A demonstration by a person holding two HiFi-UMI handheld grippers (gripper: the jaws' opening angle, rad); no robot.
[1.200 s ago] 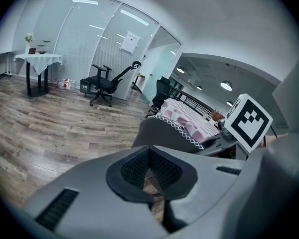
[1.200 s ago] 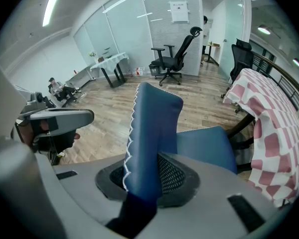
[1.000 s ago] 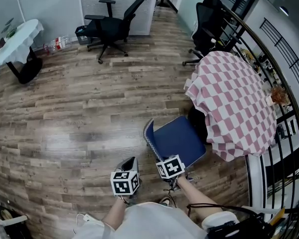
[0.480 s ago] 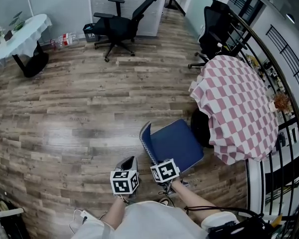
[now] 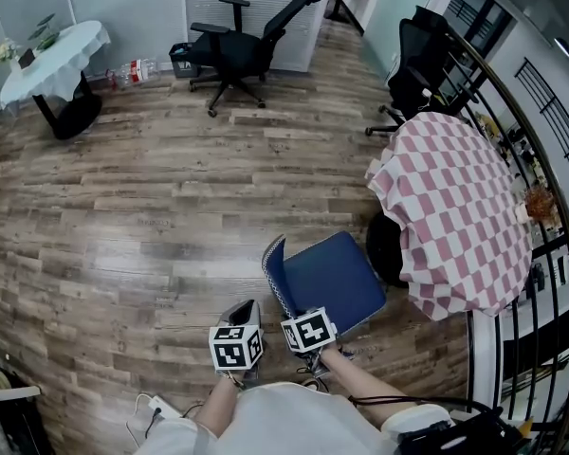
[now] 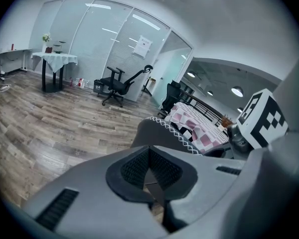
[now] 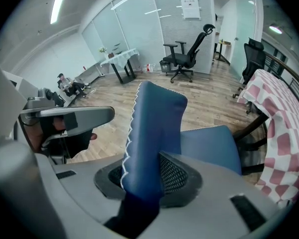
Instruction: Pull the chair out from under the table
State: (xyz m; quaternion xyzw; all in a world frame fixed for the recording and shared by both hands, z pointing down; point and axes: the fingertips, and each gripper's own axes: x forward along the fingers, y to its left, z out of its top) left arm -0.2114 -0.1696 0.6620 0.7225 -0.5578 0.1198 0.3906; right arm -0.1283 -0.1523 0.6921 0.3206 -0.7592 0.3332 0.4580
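A blue chair (image 5: 334,275) stands on the wood floor, its seat outside the edge of the pink-and-white checkered table (image 5: 446,216). My right gripper (image 5: 298,314) is at the near end of the backrest's top. In the right gripper view the blue backrest (image 7: 157,128) runs between the jaws of that gripper (image 7: 144,176), both pads against the fabric while the jaws are opening. My left gripper (image 5: 242,311) hangs just left of the chair, shut and holding nothing. The left gripper view shows the left gripper (image 6: 149,171), with the chair's back (image 6: 159,133) and the table (image 6: 194,126) beyond it.
Two black office chairs (image 5: 247,50) (image 5: 422,50) stand at the far side. A small table with a white cloth (image 5: 52,60) is far left. A black railing (image 5: 550,131) curves along the right. Cables (image 5: 161,408) lie by my feet. A person (image 7: 70,85) sits far off.
The chair has slid a little further from the checkered table, and my right gripper moved with its backrest. The left gripper has stayed where it was.
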